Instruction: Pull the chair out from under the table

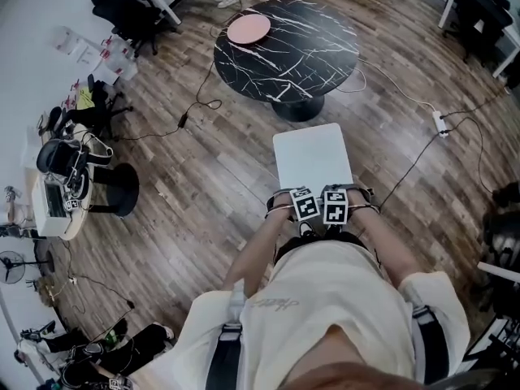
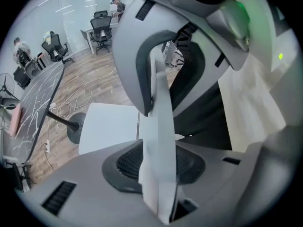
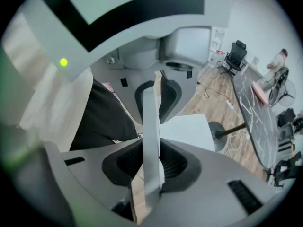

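The white chair's seat (image 1: 313, 157) stands on the wood floor, clear of the round black marble table (image 1: 284, 47), with its back edge at my body. Both grippers sit side by side on the top of the chair back. In the left gripper view the thin white backrest (image 2: 161, 122) runs between the jaws of my left gripper (image 1: 305, 204) (image 2: 158, 162); the pads flank it without a firm press, so it is open. My right gripper (image 1: 335, 205) (image 3: 149, 162) is shut on the same backrest (image 3: 149, 122). The seat (image 2: 106, 124) (image 3: 187, 131) lies beyond the jaws in both gripper views.
A pink plate (image 1: 249, 28) lies on the table. Cables and a power strip (image 1: 439, 123) trail across the floor to the right. A black stool (image 1: 114, 189) and a cluttered small table (image 1: 57, 193) stand at the left. Office chairs (image 1: 122, 10) line the far wall.
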Action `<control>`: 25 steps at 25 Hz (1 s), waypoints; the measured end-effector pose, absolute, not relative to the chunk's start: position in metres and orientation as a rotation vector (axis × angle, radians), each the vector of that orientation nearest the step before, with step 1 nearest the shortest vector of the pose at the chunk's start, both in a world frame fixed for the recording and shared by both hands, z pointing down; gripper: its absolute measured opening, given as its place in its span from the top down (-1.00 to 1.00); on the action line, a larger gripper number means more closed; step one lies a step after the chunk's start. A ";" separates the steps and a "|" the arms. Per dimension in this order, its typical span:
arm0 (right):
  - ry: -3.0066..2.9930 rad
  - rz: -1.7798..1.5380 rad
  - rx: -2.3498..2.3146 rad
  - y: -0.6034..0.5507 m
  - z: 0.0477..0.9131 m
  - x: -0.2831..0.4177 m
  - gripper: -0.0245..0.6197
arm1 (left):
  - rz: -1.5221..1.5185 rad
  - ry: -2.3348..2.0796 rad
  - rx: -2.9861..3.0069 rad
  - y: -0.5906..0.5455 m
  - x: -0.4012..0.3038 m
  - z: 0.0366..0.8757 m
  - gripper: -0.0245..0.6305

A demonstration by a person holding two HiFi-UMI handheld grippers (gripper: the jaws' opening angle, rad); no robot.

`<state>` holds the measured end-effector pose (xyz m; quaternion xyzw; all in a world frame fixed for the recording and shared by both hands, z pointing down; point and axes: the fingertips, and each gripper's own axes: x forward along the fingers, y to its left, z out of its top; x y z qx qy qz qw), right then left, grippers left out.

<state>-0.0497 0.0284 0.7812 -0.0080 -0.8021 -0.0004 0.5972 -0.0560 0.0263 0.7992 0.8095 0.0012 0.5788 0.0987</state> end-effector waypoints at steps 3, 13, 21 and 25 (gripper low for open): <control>-1.884 -0.006 -0.007 0.029 0.766 -0.045 0.61 | 1.694 -0.056 2.434 0.024 -0.059 0.783 0.48; -2.067 0.112 0.176 -0.004 0.695 -0.042 0.90 | 1.427 -0.464 2.555 -0.011 -0.070 0.702 0.54; -2.224 0.135 0.441 -0.041 0.653 -0.032 0.90 | 1.102 -0.837 2.578 -0.061 -0.081 0.646 0.87; -2.301 0.157 0.568 -0.056 0.626 -0.029 0.90 | 0.902 -0.959 2.578 -0.071 -0.081 0.616 0.87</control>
